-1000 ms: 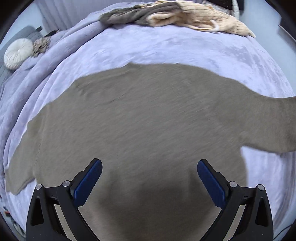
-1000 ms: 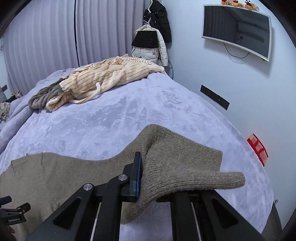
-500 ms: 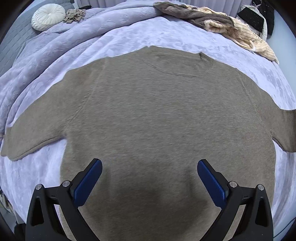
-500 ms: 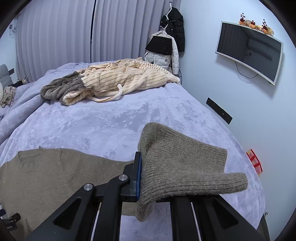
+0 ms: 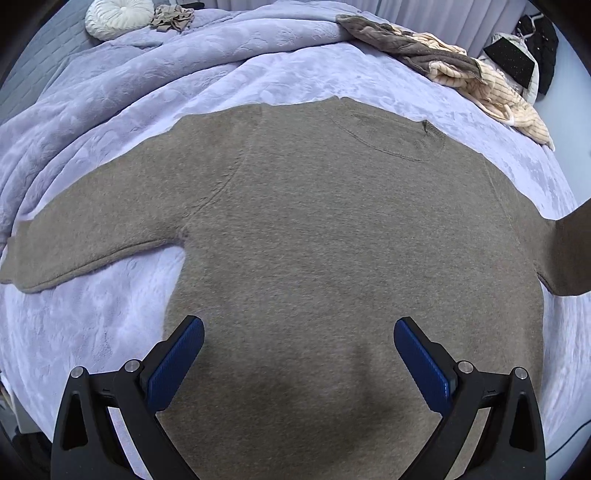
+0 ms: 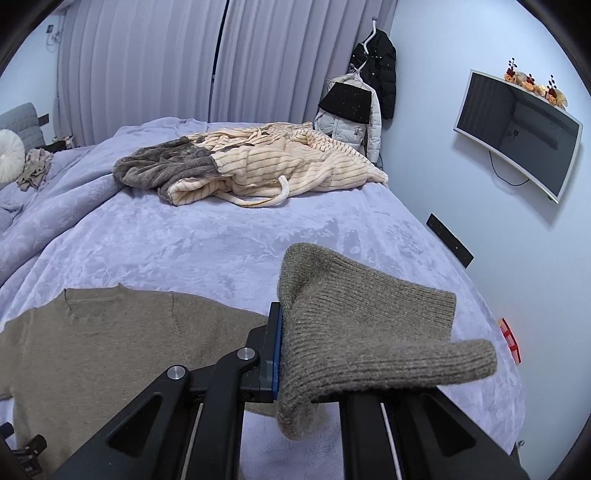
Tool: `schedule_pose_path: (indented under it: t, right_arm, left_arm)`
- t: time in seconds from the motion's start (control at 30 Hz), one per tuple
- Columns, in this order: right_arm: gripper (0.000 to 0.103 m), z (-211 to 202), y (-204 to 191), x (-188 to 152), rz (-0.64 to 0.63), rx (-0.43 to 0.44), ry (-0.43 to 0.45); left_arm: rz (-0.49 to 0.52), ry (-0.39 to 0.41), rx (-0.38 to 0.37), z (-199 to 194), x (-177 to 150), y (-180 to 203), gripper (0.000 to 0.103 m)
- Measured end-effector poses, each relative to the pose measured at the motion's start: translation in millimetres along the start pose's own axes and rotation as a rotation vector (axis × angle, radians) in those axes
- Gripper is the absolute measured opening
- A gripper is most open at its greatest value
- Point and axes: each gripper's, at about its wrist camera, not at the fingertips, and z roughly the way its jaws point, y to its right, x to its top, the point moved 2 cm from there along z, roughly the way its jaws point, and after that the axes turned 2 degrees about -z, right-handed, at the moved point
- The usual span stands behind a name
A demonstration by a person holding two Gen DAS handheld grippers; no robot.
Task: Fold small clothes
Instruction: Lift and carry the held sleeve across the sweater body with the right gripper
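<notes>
A taupe knit sweater (image 5: 332,240) lies flat, front up, on the lavender bed cover (image 5: 221,74), neck toward the far side. Its left sleeve (image 5: 85,243) lies spread out on the cover. My left gripper (image 5: 298,354) is open and empty, hovering over the sweater's lower body. My right gripper (image 6: 291,354) is shut on the cuff end of the right sleeve (image 6: 362,325) and holds it lifted above the bed; the cuff drapes over the fingers and hides the right one. The sweater body (image 6: 110,343) shows to the left of it.
A heap of cream striped and grey clothes (image 6: 251,166) lies at the far side of the bed, also in the left wrist view (image 5: 461,70). A round white cushion (image 5: 118,16) is far left. Jackets (image 6: 365,107) hang on the wall, with a TV (image 6: 517,129) at right.
The left gripper has swung right and pulled back, so the whole sweater has come into view. The right gripper has lifted the sleeve cuff higher and moved it a little inward.
</notes>
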Motion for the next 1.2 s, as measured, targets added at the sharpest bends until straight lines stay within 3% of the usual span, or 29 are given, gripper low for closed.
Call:
schedule_pose_path:
  t: [0.77,1.2]
  right_arm:
    - [0.010,-38.4,-126.7,13.8,-0.145,0.032,0.040]
    - [0.010,-35.3,-194.8,4.3,-0.178,0.080,0.028]
  left_arm:
    - [-0.046,0.003,-0.042,-7.3,-15.9,-64.4,0.103]
    - [-0.033,0.010,-0.040,-14.8,-13.7,-84.7,0.103]
